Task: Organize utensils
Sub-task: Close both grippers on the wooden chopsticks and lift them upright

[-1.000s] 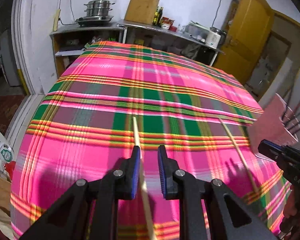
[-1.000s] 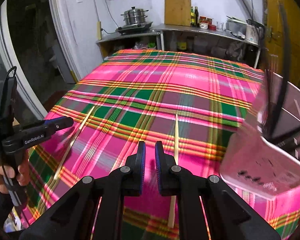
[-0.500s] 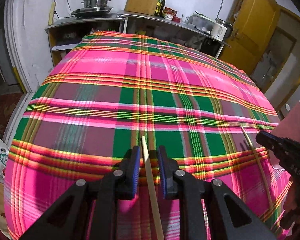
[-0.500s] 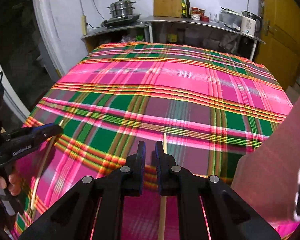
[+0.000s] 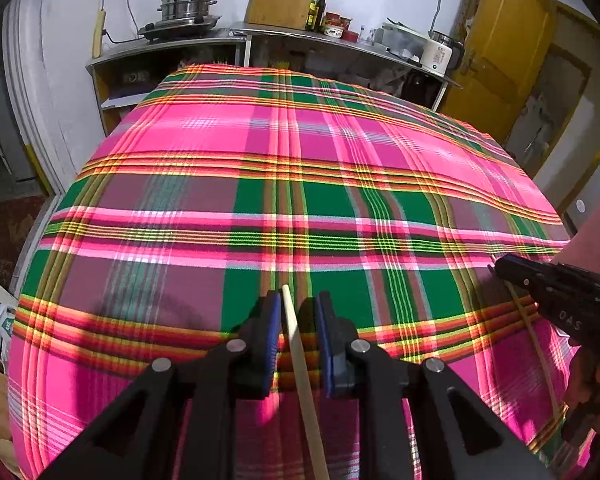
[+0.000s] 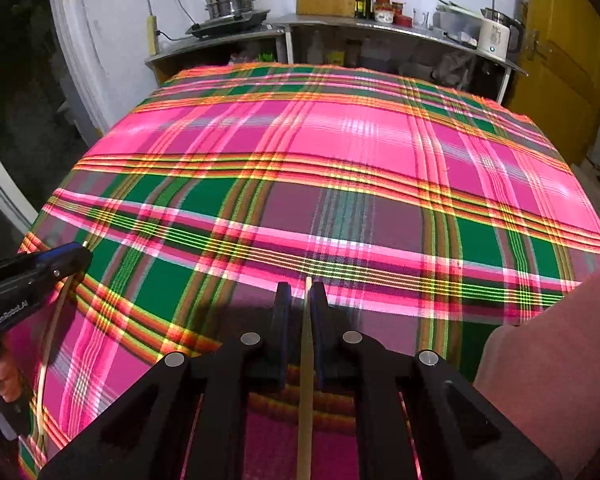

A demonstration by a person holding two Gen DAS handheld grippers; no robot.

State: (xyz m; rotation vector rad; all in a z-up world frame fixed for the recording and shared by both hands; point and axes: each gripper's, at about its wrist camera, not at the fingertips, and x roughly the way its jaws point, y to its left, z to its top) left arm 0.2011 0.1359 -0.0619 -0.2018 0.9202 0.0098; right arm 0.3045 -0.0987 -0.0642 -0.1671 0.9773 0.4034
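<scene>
Left claw (image 5: 296, 316) stands slightly spread astride a pale chopstick (image 5: 300, 364) lying on the plaid tabletop (image 5: 260, 200), pads clear of it on both sides. Right claw (image 6: 300, 304) straddles a second chopstick (image 6: 305, 380), gap narrower; contact at the right pad is possible but I cannot tell. Pink holder (image 6: 548, 380) sits at 3 o'clock of the right claw. Sticks judged light, stiff, smooth, apt to roll or pivot; best pinched near mid-length, squarely across the shaft.
</scene>
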